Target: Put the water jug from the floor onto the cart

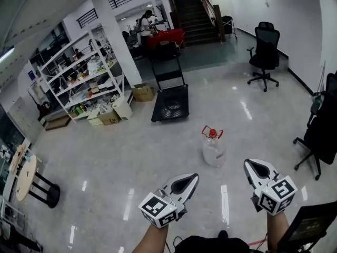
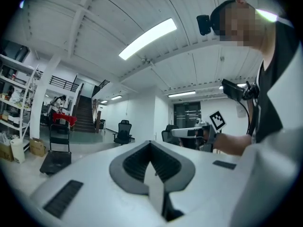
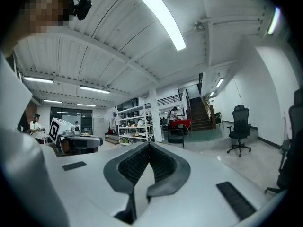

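Far left, a round table (image 1: 23, 175) at the edge, then the white shelving rack (image 1: 84, 80) packed w/ bits, and cardboard boxes (image 1: 110, 117) on the floor (image 1: 105, 157) at its foot. Moving right, the black cart (image 1: 171, 103) sits out on the shiny floor, flat deck toward me, push handle upright at its far end. Beyond it there's a red table (image 1: 166, 36) w/ a person (image 1: 145, 24) standing at it, and stairs (image 1: 192, 9) to the right of them. Now my left claw (image 1: 192, 178): low and near, pointing out over the floor, jaws pressed together tip to tip w/ nothing btw them. Its own cam agrees: pads meet in a clean V, empty. Just right of that and further out, the water jug (image 1: 213, 147): clear, red cap, red handle, upright on the floor, nearer than the cart and well apart from it. It's ahead of both claws, roughly btw them, and neither one touches it. My right claw (image 1: 249, 164): same story, jaws closed all the way, nothing in the grip, abt level w/ the left one and apart from it. Far right, a black office chair (image 1: 265, 49) stands out by the wall, and another dark chair (image 1: 321, 130) sits nearer, at the right edge.
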{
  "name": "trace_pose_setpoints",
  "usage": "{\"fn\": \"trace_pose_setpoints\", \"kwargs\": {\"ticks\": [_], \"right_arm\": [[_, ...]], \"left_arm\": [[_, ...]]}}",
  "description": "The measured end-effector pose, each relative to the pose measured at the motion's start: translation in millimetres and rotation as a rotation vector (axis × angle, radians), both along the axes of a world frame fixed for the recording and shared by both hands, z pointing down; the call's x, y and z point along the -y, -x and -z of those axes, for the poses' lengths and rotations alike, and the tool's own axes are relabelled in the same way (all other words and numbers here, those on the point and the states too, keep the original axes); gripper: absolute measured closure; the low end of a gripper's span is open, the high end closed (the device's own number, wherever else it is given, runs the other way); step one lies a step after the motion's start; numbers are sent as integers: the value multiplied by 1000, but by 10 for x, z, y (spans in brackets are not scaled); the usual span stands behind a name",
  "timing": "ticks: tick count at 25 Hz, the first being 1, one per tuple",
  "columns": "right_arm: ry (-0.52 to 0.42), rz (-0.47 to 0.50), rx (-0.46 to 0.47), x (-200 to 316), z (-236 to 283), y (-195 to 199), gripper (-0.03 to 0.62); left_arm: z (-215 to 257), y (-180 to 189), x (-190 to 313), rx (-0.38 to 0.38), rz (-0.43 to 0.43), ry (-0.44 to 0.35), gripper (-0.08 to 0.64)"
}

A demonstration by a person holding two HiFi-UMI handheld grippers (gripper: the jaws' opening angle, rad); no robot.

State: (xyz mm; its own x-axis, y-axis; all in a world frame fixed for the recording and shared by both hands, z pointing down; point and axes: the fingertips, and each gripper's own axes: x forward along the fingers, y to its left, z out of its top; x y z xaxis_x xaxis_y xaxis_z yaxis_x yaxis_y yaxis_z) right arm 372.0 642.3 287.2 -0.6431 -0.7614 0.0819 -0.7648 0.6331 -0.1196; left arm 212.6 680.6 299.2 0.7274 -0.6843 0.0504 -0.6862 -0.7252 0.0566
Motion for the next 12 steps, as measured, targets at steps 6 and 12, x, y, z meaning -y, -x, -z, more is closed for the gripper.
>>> {"fn": "trace_pose_setpoints", "kwargs": {"ticks": [6, 12], "right_arm": [[41, 33, 19, 696, -200, -40, 591], [63, 35, 10, 1741, -237, 135, 591]], "left_arm": [[-182, -70, 668, 25, 14, 41, 568], [-272, 96, 1731, 6, 15, 59, 568]]}}
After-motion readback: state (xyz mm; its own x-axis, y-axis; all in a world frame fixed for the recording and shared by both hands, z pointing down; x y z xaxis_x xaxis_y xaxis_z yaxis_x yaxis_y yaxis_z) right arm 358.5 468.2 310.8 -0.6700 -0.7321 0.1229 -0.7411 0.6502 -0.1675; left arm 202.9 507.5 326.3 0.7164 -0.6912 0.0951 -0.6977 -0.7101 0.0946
